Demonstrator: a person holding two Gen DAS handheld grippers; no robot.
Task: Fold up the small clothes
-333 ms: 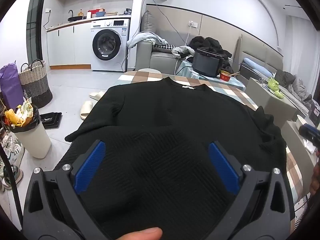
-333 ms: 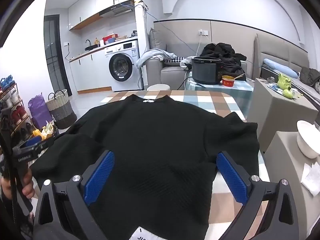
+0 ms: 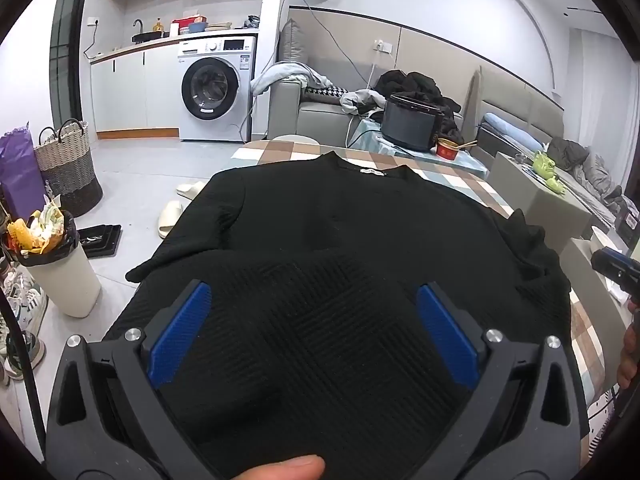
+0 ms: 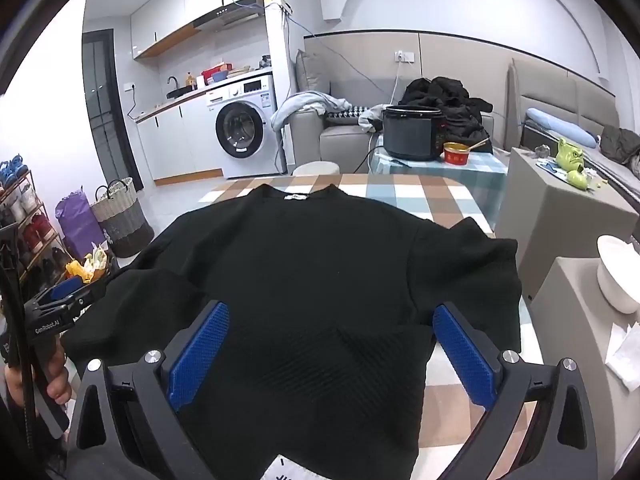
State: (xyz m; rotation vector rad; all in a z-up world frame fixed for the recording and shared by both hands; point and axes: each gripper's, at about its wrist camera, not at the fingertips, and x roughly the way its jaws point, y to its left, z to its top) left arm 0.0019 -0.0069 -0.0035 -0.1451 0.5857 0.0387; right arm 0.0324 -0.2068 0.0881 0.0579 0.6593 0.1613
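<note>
The black sweater (image 4: pixel 320 280) is lying spread on the checkered desk (image 4: pixel 400 196), its hem passing between both sets of wide-spread jaws: the left gripper (image 3: pixel 312 336) and right gripper (image 4: pixel 332 356) are hovering over it, gripping nothing.

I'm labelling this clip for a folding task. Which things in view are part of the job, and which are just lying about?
Part of the job:
black sweater
checked table
left gripper, open
right gripper, open

Lying about:
washing machine
cooker pot
red bowl
woven basket
bin
slippers
</note>
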